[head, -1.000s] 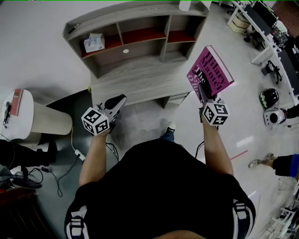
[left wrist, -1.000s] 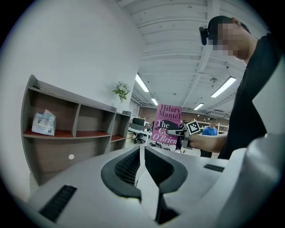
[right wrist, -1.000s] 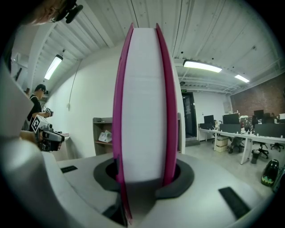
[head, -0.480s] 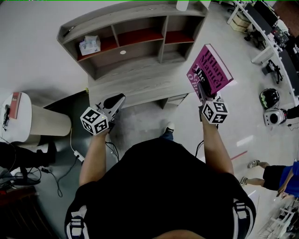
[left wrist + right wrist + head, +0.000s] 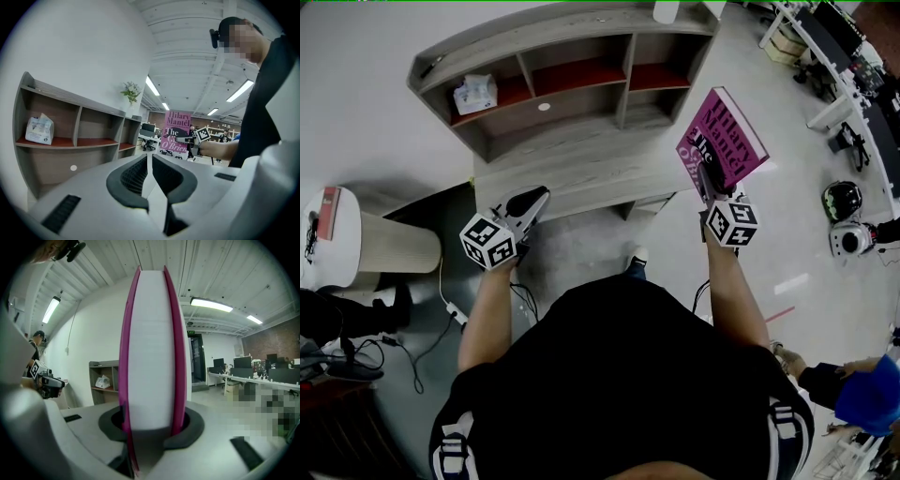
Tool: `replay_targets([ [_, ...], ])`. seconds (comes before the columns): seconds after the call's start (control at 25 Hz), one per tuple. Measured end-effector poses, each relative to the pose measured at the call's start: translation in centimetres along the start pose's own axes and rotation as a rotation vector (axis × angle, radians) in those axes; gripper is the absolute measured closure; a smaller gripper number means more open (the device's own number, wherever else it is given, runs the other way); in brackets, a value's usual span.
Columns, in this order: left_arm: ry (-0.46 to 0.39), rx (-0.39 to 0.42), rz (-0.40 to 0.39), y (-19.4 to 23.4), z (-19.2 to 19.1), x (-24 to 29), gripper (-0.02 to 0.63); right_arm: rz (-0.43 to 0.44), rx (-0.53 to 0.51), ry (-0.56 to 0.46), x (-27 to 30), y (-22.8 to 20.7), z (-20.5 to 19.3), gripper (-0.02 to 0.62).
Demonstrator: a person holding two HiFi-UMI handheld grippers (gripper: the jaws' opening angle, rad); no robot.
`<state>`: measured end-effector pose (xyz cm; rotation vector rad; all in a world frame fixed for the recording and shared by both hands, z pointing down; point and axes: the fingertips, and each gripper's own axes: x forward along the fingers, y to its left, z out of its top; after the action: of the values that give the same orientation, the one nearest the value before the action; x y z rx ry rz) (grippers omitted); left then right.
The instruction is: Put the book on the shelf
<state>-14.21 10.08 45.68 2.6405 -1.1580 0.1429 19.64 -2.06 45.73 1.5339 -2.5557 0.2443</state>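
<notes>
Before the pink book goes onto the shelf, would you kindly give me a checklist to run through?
1. Grip: the right tool is shut on the pink hardback book, which stands upright between its jaws. Ok.
2. Spare hand: the left tool has its jaws together with nothing between them. Ok.
3. Free slot: the grey wooden shelf unit shows nothing in its middle compartment or its right compartment. A white packet sits in the left one. Ok.
4. Book at the shelf: it is apart from the shelf, off its right end. Not ok.
5. Book height against compartment height: cannot tell.
</notes>
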Motion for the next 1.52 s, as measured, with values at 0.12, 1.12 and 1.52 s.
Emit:
replay_targets([
  [0.12, 0.000, -0.002, 0.003, 0.8, 0.2, 0.7, 0.555, 0.005, -0.003, 0.004, 1.3, -0.4, 0.1, 0.443],
  [1.12, 0.009, -0.013, 0.022, 5.8, 1.7, 7.3, 0.560, 0.045, 0.015, 0.026, 9.7, -4.0, 0.3, 0.443],
  [1.52, 0.010, -0.007, 0.027, 6.7, 2.6, 9.6, 0.560, 0.058, 0.028, 0.027, 11.7, -5.7, 0.2, 0.443],
])
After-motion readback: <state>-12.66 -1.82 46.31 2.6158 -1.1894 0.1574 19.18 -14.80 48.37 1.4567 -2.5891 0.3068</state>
